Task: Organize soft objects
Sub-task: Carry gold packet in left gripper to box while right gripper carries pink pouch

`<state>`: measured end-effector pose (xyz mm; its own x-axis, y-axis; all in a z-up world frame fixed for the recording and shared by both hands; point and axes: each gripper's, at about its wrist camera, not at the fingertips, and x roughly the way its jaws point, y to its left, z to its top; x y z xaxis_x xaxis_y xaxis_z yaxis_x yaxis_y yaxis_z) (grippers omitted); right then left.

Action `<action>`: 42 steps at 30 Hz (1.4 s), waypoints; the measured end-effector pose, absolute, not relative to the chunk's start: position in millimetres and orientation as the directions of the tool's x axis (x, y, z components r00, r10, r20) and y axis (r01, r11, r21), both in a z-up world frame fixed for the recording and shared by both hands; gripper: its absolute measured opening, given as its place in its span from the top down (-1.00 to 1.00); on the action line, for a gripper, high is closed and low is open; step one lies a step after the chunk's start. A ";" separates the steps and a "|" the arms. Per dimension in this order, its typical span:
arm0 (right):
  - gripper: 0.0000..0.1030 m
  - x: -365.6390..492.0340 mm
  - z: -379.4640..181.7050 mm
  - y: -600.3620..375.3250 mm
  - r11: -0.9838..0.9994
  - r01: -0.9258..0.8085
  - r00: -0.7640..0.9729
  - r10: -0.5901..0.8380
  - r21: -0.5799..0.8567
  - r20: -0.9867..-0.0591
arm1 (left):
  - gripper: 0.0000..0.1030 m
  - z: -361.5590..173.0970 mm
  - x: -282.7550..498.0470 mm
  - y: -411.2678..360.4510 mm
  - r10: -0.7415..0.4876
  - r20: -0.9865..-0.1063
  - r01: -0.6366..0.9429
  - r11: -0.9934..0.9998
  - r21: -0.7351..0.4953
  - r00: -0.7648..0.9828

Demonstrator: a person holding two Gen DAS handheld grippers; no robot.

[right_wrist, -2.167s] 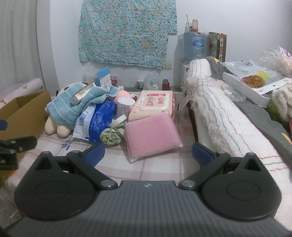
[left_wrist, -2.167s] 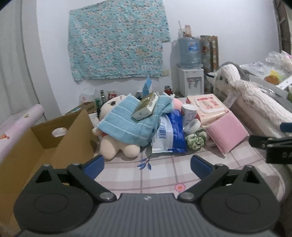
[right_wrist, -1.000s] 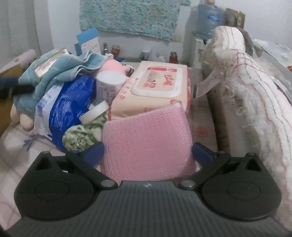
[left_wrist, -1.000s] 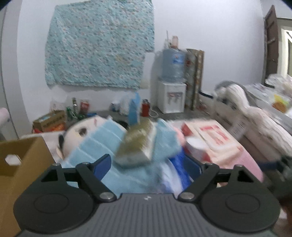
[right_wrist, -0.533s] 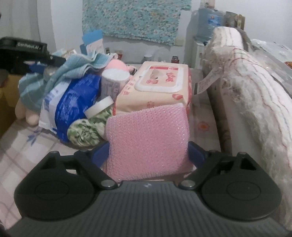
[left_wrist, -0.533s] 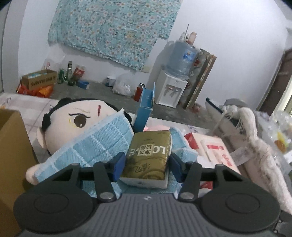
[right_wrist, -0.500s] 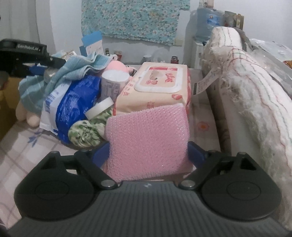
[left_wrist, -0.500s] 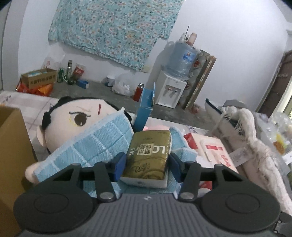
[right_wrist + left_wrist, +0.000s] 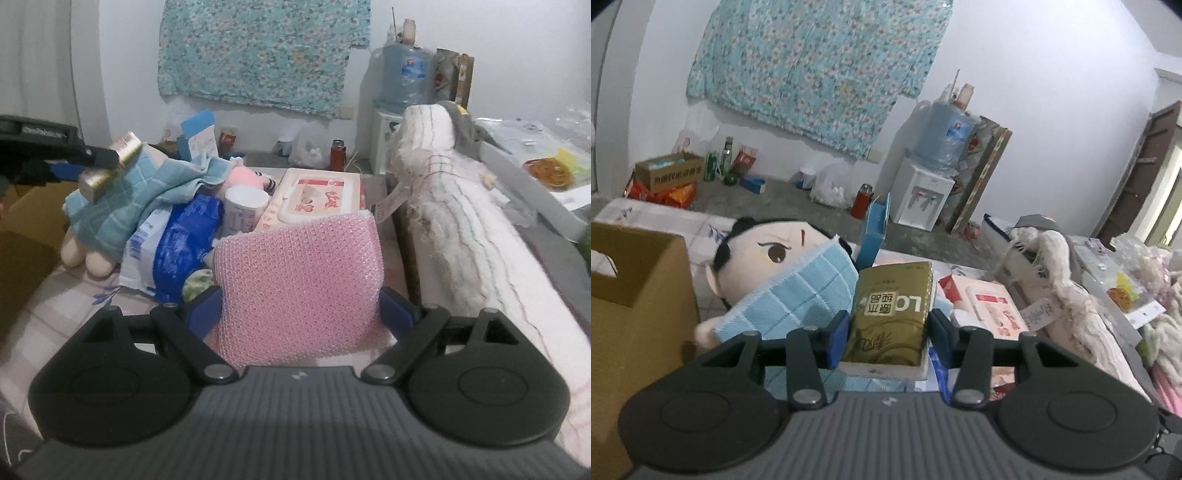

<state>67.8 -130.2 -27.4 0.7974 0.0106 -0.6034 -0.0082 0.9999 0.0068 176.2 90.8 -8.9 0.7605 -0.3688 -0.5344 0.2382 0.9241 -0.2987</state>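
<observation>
My left gripper is shut on a gold tissue pack and holds it above the blue towel that drapes a plush doll. The right wrist view shows that same gripper with the pack lifted off the towel. My right gripper is shut on a pink mesh sponge, which leans on a wet-wipes pack.
An open cardboard box stands at the left. A blue bag, a white cup and a green scrunchie lie in the pile. A rolled white blanket runs along the right.
My left gripper has lifted the gold tissue pack a little off the towel. My right gripper has closed further onto the pink sponge.
</observation>
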 end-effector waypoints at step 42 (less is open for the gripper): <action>-0.80 92.0 161.3 145.9 0.893 -0.442 0.782 0.430 0.086 -0.451 | 0.07 91.2 69.8 343.3 -0.029 -0.618 -0.023 0.997 -0.075 0.786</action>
<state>92.0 145.9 161.3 0.7823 0.4300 -0.4507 -0.4416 0.8931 0.0856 69.8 343.3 91.2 0.7858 -0.0286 -0.6178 -0.0227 0.9969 -0.0749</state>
